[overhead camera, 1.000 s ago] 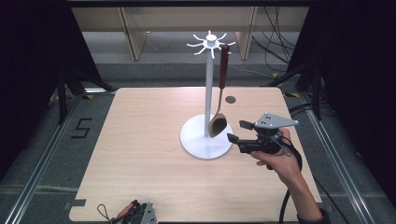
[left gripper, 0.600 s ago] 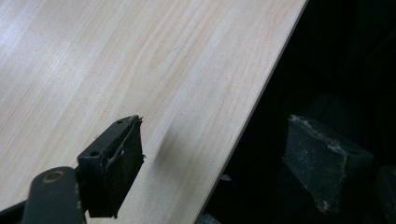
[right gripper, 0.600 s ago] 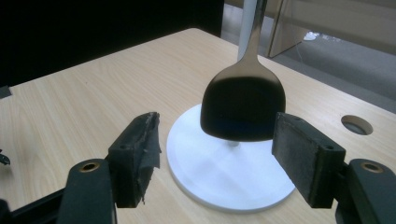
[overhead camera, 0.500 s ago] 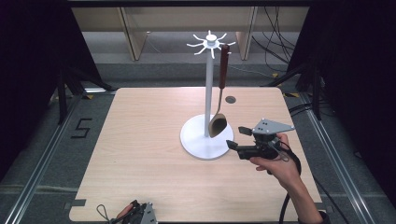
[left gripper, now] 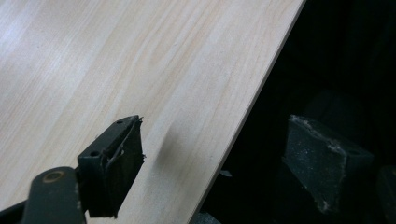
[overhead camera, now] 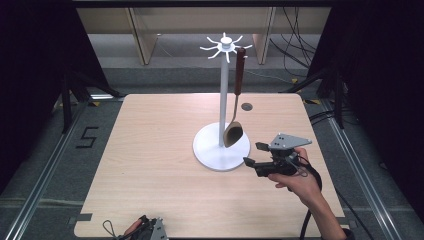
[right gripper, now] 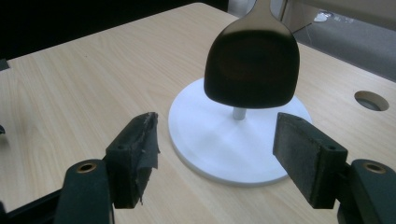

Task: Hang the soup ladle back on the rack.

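A white stand [overhead camera: 223, 100] with hook arms at its top rises from a round white base [overhead camera: 212, 150] in the table's middle. From one hook hangs a wooden spoon [overhead camera: 233, 133], bowl down, just above the base. My right gripper [overhead camera: 255, 154] is open, held low beside the base's right edge and pointing left at it. In the right gripper view the spoon's dark bowl [right gripper: 252, 65] hangs ahead of the open right gripper [right gripper: 222, 158], above the base [right gripper: 219, 140]. At the table's front edge my left gripper [overhead camera: 147, 230] lies low, and its own view shows the left gripper [left gripper: 219, 168] open across that edge.
The light wooden table [overhead camera: 150, 150] has a round cable hole [overhead camera: 246, 106] behind the stand on the right. Dark floor with metal rails lies around the table, and cables trail at the back right.
My right gripper has drawn back a little from the stand toward the near edge, still open. The spoon and the left gripper have stayed put.
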